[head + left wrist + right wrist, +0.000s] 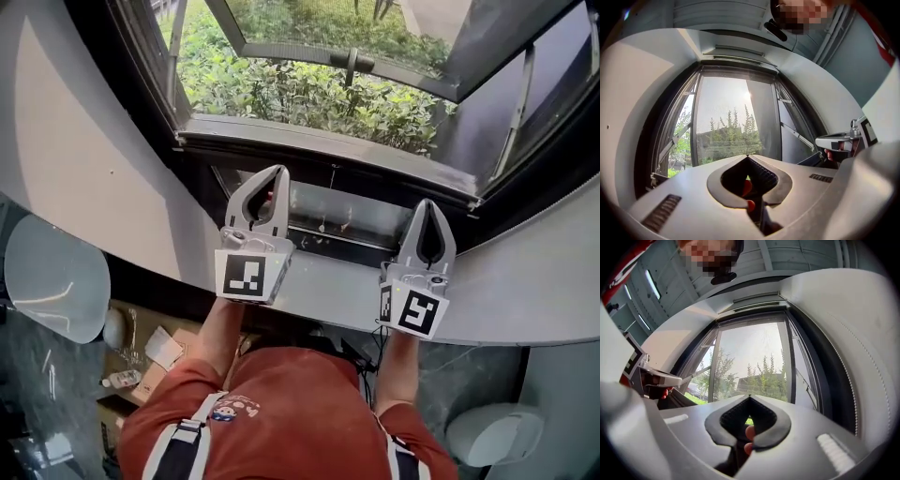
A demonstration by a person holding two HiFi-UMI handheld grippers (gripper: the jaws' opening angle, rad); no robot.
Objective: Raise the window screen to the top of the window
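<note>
The window (328, 94) is ahead of me, its casement swung outward over green shrubs. A fine mesh screen seems to span the opening (731, 117) (752, 359). A shiny rail (337, 214) lies low in the frame just above the sill, with a thin cord (333, 173) hanging over it. My left gripper (277, 172) (747, 157) is shut and empty, its tip over the frame's lower edge. My right gripper (427, 204) (749, 397) is also shut and empty, beside it to the right. Neither touches the rail. Each shows in the other's view: the right one (839, 140), the left one (658, 378).
A grey sill (525, 291) curves below both grippers. White rounded seats stand at the lower left (56, 277) and lower right (492, 436). A cardboard box (141, 361) with small items sits on the floor. The casement handle (352, 61) hangs outside.
</note>
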